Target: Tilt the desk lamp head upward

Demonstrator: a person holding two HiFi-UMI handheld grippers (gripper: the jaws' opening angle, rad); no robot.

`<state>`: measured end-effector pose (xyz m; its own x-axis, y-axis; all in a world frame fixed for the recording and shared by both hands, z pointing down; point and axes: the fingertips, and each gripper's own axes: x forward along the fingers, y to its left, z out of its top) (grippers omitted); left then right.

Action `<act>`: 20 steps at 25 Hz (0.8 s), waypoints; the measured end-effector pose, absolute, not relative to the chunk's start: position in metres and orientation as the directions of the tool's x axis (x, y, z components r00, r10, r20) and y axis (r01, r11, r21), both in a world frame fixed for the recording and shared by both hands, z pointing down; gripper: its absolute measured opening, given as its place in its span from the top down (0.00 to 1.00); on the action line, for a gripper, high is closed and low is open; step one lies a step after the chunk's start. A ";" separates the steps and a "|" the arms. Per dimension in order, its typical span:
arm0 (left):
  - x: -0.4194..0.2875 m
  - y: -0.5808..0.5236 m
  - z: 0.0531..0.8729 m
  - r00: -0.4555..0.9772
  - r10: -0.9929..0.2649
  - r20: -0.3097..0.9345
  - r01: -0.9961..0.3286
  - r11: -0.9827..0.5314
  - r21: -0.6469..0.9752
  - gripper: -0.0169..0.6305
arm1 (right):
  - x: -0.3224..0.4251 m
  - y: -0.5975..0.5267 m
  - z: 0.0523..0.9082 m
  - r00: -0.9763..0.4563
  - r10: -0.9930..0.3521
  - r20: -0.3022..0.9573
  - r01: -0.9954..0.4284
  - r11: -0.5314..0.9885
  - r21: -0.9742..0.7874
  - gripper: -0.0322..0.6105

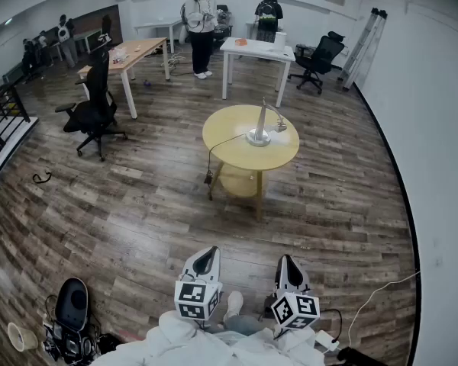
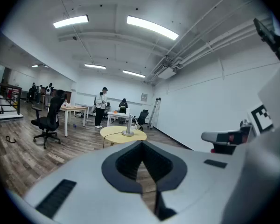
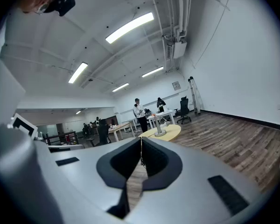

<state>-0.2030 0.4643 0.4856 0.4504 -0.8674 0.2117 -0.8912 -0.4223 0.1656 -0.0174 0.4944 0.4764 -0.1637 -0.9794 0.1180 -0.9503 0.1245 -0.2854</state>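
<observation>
A silver desk lamp [image 1: 259, 130] stands on a round yellow table [image 1: 237, 155] in the middle of the room, well ahead of me. It has a round base, a slim upright stem and a small head [image 1: 280, 126] low at the right. Its dark cord [image 1: 217, 148] hangs over the table's left edge. My left gripper [image 1: 206, 261] and right gripper [image 1: 288, 267] are held close to my body, far from the table, both shut and holding nothing. The left gripper view shows shut jaws [image 2: 142, 143] with the lamp [image 2: 129, 129] far beyond. In the right gripper view the jaws [image 3: 141, 140] are also shut, with the lamp [image 3: 159, 128] distant.
A black office chair [image 1: 94, 110] stands left of the table beside a wooden desk [image 1: 134, 50]. At the back are a white desk [image 1: 257, 50], a standing person [image 1: 202, 24], another chair [image 1: 319, 56] and a ladder [image 1: 366, 40]. Bags and gear [image 1: 70, 320] lie at my lower left.
</observation>
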 end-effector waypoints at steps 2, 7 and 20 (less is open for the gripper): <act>-0.199 0.451 0.487 0.451 -0.867 0.214 -0.891 -0.424 0.162 0.98 | -0.013 0.480 0.477 -0.158 -0.980 0.117 -0.955 0.122 -0.271 0.93; -0.186 0.411 0.489 0.449 -0.865 0.222 -0.893 -0.427 0.143 0.98 | -0.002 0.436 0.477 -0.164 -0.981 0.107 -0.953 0.130 -0.272 0.93; -0.136 0.301 0.485 0.443 -0.866 0.231 -0.896 -0.427 0.119 0.98 | 0.049 0.330 0.481 -0.181 -0.977 0.113 -0.947 0.142 -0.289 0.93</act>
<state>-0.1360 0.3013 0.4846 0.4431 -0.8662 0.2311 -0.8964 -0.4268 0.1194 0.0487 0.3301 0.4809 -0.1814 -0.9769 0.1126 -0.9466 0.1425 -0.2891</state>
